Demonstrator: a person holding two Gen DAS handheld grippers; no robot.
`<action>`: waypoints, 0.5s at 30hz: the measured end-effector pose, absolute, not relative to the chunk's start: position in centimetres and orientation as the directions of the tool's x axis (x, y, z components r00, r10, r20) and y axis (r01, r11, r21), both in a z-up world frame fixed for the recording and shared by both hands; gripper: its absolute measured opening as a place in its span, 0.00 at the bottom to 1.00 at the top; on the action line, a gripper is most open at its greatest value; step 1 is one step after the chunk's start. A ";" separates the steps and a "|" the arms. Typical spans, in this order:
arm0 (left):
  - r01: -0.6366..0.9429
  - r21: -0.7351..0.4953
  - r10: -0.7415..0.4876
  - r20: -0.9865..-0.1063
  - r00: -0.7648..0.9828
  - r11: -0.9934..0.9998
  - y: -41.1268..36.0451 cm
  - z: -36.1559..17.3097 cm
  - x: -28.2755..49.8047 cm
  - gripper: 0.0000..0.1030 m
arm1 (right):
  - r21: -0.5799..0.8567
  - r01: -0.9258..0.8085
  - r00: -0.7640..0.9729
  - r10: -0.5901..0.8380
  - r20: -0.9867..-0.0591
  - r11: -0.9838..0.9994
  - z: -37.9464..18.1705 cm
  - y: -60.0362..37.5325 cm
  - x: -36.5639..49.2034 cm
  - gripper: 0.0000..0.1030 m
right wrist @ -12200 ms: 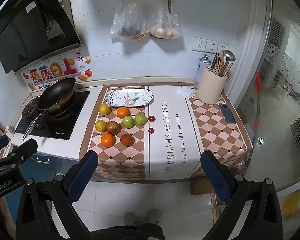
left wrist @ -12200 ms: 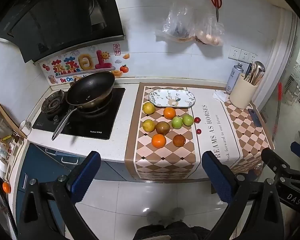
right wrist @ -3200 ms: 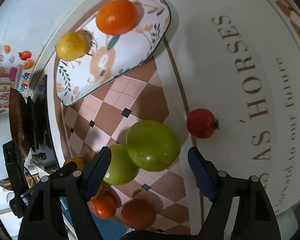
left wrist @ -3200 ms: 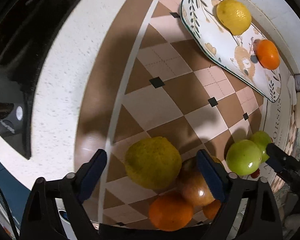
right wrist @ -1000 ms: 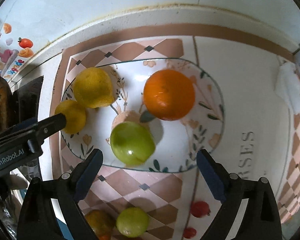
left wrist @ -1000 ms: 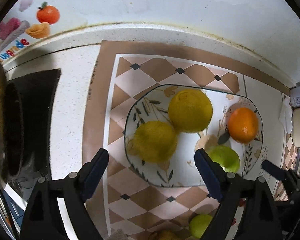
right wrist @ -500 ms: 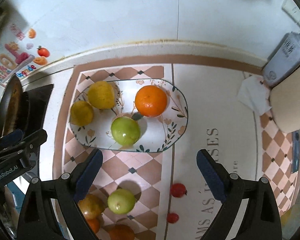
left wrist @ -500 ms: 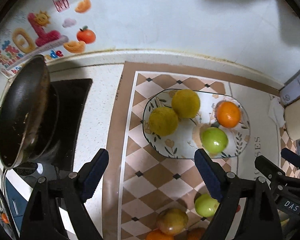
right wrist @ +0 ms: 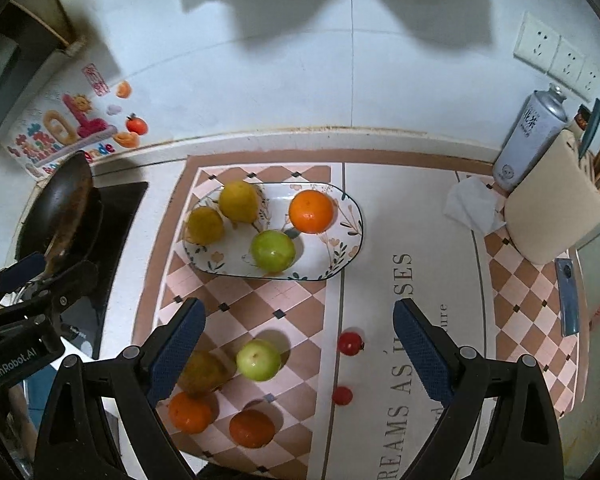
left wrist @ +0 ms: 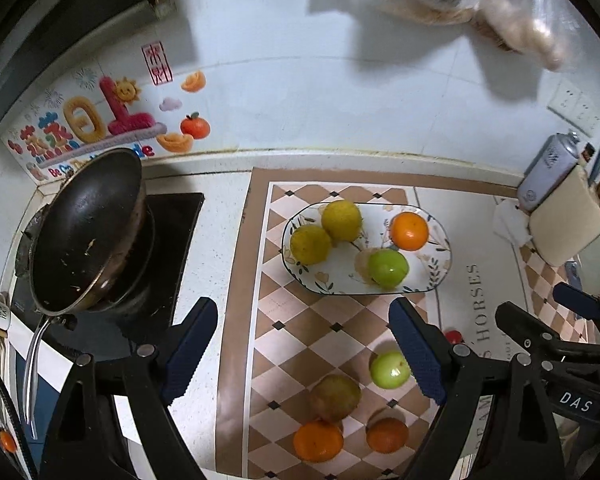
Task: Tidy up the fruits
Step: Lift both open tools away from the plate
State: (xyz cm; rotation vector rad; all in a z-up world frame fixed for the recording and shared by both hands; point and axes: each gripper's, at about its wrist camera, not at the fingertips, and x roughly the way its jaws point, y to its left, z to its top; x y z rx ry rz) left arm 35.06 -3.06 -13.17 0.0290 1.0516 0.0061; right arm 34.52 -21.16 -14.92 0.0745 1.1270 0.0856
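Pulled both back from the oval floral ceramic plate (right wrist: 350, 216), left gripper (left wrist: 302, 354) and right gripper (right wrist: 298, 350) spread wide, empty: four fruits plated, loose green apple (right wrist: 258, 360) likely next

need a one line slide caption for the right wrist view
Open right gripper above a checkered mat: four fruits on the oval plate, green apple and others still off it.

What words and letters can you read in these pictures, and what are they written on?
"HORSES" on the table mat.
"REAMS AS" and "SES", cut off, also on the mat.
"DAS" on the right gripper.
"GenRobot.AI" on the left gripper.
Spray can label: too small.
Wall sticker words: partly hidden, unreadable.
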 end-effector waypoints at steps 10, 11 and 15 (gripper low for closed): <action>0.011 0.005 -0.001 -0.871 0.492 1.000 -2.7 -13.1 33.1 0.85 | 0.166 -0.033 0.426 0.165 -0.890 0.985 -14.0 -20.9 32.4 0.94; 0.016 0.009 0.000 -0.882 0.471 1.000 -2.7 -14.0 33.1 0.94 | 0.185 -0.033 0.407 0.182 -0.895 0.982 -14.8 -21.0 32.5 0.94; 0.025 0.067 0.052 -0.921 0.386 0.997 -2.4 -18.7 32.5 1.00 | 0.278 -0.022 0.286 0.273 -0.919 0.960 -19.5 -21.2 32.9 0.94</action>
